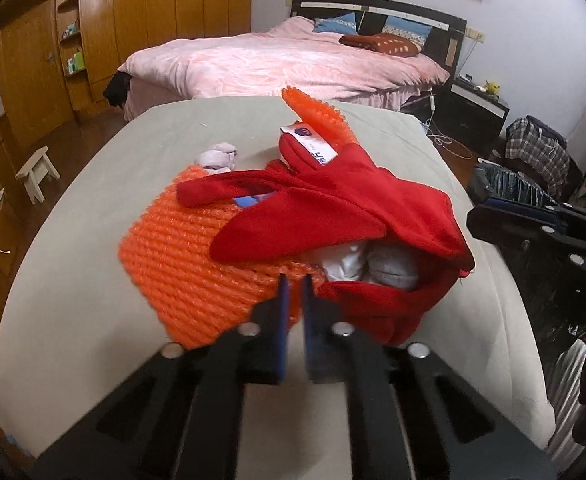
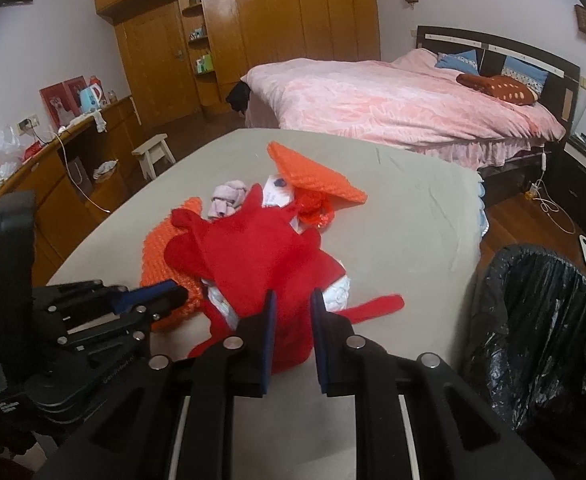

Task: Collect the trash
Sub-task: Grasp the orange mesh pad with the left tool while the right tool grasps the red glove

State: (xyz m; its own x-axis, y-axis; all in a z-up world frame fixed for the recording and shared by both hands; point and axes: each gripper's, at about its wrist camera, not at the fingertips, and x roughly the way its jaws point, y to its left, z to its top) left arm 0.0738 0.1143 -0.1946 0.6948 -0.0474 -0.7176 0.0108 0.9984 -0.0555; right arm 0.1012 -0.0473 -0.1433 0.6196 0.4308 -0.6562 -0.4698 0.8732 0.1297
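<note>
Left wrist | left tool (image 1: 295, 280) pinching ridged orange foam sheet (image 1: 181, 256), seemingly

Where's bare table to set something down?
Free: the grey table right of the red cloth, toward the black-lined bin; also the far strip before the pink bed. Crowded: centre-left, around the orange mesh and both grippers.
</note>
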